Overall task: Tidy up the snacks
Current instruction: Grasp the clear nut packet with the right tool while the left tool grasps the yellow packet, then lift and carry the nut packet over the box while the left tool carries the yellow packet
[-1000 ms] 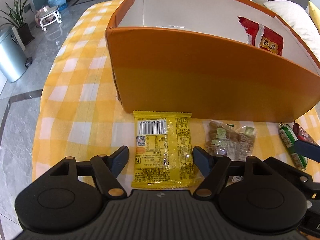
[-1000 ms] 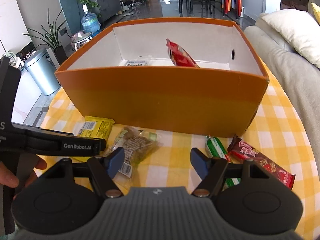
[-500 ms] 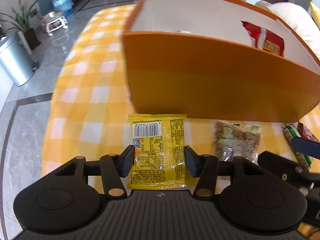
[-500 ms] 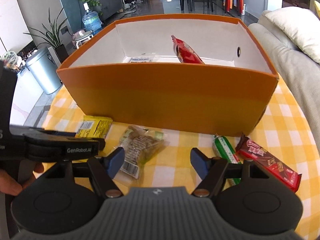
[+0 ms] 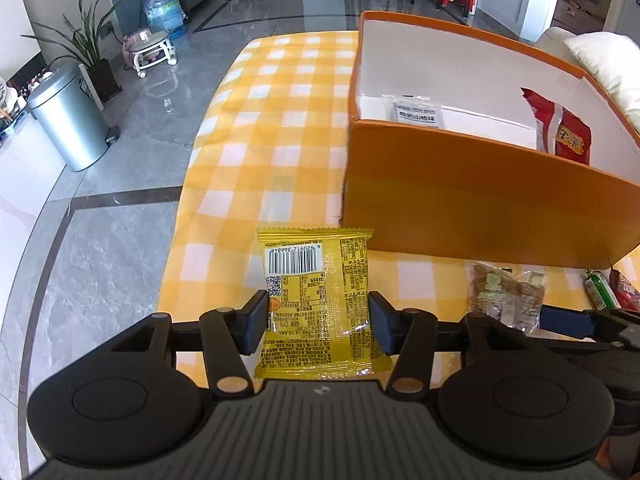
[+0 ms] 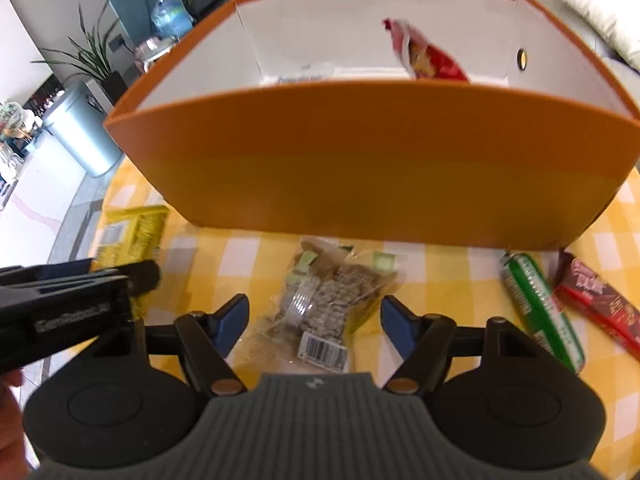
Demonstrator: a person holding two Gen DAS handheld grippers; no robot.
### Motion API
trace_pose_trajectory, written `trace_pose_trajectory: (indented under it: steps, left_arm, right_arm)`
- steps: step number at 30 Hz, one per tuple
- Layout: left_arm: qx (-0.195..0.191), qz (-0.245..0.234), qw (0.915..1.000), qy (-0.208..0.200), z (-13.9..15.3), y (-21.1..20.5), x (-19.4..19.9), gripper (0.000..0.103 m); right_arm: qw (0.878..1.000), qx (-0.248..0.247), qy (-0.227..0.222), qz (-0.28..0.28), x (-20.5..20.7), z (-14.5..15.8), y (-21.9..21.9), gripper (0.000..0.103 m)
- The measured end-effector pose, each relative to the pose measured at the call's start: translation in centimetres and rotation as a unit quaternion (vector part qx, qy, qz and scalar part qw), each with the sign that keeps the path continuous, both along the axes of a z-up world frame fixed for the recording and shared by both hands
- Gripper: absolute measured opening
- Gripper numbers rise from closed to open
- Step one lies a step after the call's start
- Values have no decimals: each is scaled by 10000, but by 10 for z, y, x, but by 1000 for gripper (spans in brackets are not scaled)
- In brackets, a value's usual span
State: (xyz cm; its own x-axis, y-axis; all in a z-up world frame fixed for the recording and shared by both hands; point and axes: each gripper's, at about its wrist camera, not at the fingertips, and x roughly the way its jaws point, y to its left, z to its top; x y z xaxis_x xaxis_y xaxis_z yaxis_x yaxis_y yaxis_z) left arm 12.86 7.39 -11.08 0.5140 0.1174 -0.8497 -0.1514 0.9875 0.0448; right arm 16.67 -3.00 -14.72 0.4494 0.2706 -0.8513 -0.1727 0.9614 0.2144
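- At lower centre of the left wrist view: left gripper (image 5: 318, 318) with fingers (image 5: 253, 322) pressed against both long edges of the yellow snack packet (image 5: 318, 300); taken as gripping the packet, which bulges slightly between the pads.
- Packet position: barcode end toward the top of the frame, far edge just beside the front wall of the orange box (image 5: 480, 208), near end under the gripper body, flat on the checked worktop (image 5: 280, 136).
- For a clean lift: hold pressure steady, raise straight up until the packet clears the box rim, then carry toward the upper right of the frame and release over the white box floor, apart from the red packet (image 5: 564, 132) and the white-labelled packet (image 5: 416, 112) already inside.
- Avoid squeezing harder; thin film likely to buckle and slip out.
- At lower centre of the right wrist view: right gripper (image 6: 314, 318) with fingers (image 6: 230, 316) spread wide, gripping nothing.
- Clear nut packet (image 6: 324, 300) lying between those fingers, touching neither, barcode end nearest the camera, far end close to the box front.
- For that pick: lower until the pads flank the packet body, centre on it, then close across the width.
- At lower right of that view: green bar (image 6: 540, 308) and red-brown bar (image 6: 596, 304) side by side on the worktop, outside the fingers.
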Motion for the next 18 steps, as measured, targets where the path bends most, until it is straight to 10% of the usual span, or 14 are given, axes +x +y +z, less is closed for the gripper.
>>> trace_pose_trajectory:
  steps: [18]
  left_arm:
    - [-326, -277, 9991, -66, 18, -18, -3, 60]
  right_arm:
    - [9991, -230, 33, 363, -11, 2, -20, 33]
